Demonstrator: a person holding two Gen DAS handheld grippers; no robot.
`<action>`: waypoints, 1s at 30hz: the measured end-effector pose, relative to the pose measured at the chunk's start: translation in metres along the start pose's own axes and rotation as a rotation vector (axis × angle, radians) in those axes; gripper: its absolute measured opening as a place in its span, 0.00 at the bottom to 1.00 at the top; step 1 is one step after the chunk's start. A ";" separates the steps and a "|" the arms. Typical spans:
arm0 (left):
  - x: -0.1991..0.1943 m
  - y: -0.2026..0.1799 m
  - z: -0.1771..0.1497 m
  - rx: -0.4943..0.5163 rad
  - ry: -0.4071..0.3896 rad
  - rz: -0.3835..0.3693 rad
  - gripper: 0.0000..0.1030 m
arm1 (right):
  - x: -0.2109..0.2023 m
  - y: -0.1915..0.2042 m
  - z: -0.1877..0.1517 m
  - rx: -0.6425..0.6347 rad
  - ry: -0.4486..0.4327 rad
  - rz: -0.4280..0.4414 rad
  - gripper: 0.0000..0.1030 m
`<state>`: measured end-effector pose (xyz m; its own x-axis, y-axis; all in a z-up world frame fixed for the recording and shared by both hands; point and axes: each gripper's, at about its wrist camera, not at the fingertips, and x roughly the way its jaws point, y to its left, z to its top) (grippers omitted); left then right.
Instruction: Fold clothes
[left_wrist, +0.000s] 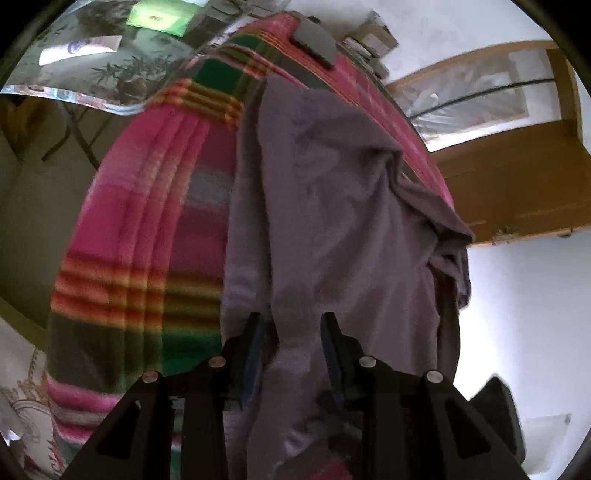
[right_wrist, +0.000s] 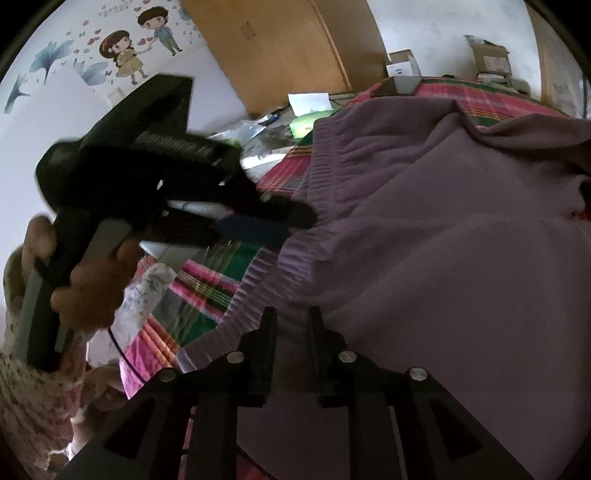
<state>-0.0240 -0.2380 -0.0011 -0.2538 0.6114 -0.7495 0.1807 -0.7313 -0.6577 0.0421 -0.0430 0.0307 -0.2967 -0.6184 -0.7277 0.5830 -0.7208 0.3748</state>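
A mauve garment (left_wrist: 332, 206) is lying spread over a pink, green and orange plaid blanket (left_wrist: 147, 221) that is covering the bed, its ribbed elastic band (right_wrist: 280, 258) running along the edge nearest the left tool. The left tool (left_wrist: 293, 332) is gripping a bunched fold of the mauve cloth — the fabric is filling the gap between its two fingers and trailing down past them toward the camera. In the right wrist view that same tool (right_wrist: 284, 221) is reaching in from the left, held by a hand (right_wrist: 92, 284) in a pale patterned sleeve, its tips sitting at the ribbed band. The right tool (right_wrist: 291, 317) is hovering over the lower edge of the garment with its fingers standing a little apart; cloth is showing between them, though whether the pads are pressing on it cannot be told. A dark flat object (left_wrist: 314, 44) is resting on the far end of the blanket, and cardboard boxes (right_wrist: 491, 59) are sitting beyond it — near the white wall.
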 end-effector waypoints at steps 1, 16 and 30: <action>0.002 0.002 -0.003 -0.006 0.016 -0.013 0.31 | 0.000 0.000 -0.001 0.006 -0.001 0.002 0.17; 0.000 0.020 -0.010 -0.107 -0.033 -0.255 0.31 | -0.010 -0.004 -0.009 0.016 -0.021 0.019 0.21; 0.008 0.017 -0.006 -0.117 -0.080 -0.429 0.31 | -0.010 -0.006 -0.012 0.023 -0.025 0.024 0.22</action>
<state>-0.0174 -0.2439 -0.0184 -0.4010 0.8231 -0.4021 0.1479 -0.3750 -0.9151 0.0507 -0.0291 0.0288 -0.3014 -0.6431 -0.7040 0.5727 -0.7124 0.4055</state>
